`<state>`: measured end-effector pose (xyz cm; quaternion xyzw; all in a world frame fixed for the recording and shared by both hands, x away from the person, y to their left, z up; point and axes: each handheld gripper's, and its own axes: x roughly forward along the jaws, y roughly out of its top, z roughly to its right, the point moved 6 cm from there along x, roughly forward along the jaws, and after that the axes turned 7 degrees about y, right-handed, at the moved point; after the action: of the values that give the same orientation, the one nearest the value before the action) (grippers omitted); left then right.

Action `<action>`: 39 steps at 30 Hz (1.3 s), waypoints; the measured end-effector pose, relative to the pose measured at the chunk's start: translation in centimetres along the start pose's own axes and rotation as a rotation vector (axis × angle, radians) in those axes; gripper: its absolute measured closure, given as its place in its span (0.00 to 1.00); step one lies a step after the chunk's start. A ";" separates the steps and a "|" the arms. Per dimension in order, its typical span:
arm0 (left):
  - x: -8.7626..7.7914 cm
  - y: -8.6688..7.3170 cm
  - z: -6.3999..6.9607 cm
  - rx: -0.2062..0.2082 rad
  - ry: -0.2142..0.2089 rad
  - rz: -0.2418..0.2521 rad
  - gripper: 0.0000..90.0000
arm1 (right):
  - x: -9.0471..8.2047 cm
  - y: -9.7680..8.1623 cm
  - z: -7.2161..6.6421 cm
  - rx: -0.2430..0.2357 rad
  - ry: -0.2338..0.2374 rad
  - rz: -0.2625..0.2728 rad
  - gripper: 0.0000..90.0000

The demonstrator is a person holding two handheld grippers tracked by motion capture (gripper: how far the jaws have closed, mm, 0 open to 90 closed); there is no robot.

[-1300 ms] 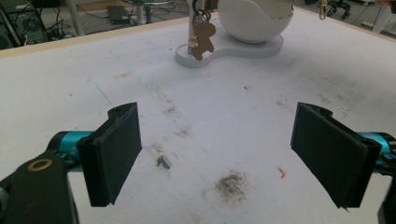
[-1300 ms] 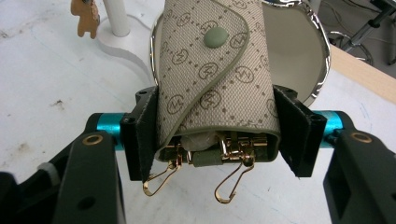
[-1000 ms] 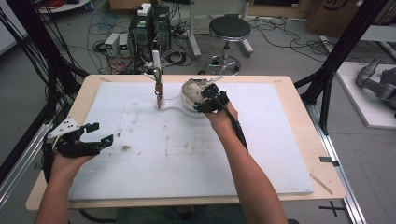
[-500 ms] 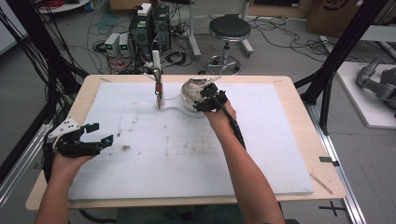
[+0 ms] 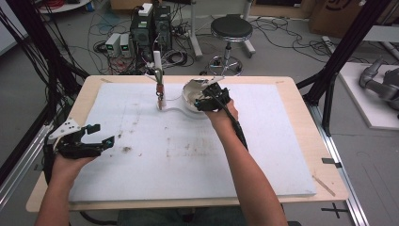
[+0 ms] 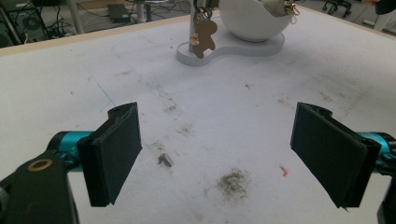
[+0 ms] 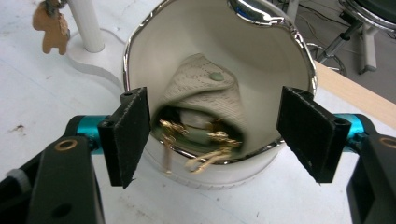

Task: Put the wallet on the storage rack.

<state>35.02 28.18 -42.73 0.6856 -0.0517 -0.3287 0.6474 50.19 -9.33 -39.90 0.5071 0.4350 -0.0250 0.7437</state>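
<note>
Left gripper (image 5: 96,136) sits at the lower left of the high view, jaws wide, nothing btwn them, parked over the white mat (image 5: 141,188) w/ smudges under it. In its own view the pads (image 6: 116,149) frame bare mat and a dark dirt spot (image 6: 232,181).

Centre top: a white stand (image 5: 162,101) w/ a post, a small brown gingerbread charm (image 6: 204,38) hanging off it. Just right of that, the white bowl (image 5: 190,96) w/ a chrome rim, holding a pale knit pouch (image 7: 210,91) and gold chains (image 7: 205,140) spilling toward the near rim.

Right gripper (image 5: 212,98) is at the bowl, jaws wide, straddling the near rim in its own view, holding nothing.

Looks like a reach into the bowl, prob. for the jewellery. Next move calls for dipping lower and closing on a chain or the pouch w/o tipping the bowl.

Vs. a sec ago: almost no change; both hands in the same spots.
</note>
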 end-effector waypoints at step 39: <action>1.8 0.5 1.6 0.011 -0.061 0.008 0.18 | -10.2 -9.7 2.0 0.049 0.051 0.186 0.22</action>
<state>35.77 25.83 -42.89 0.6788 -0.0760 -0.3464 0.6430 40.50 -19.68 -39.92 0.5638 0.4041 0.0466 0.7188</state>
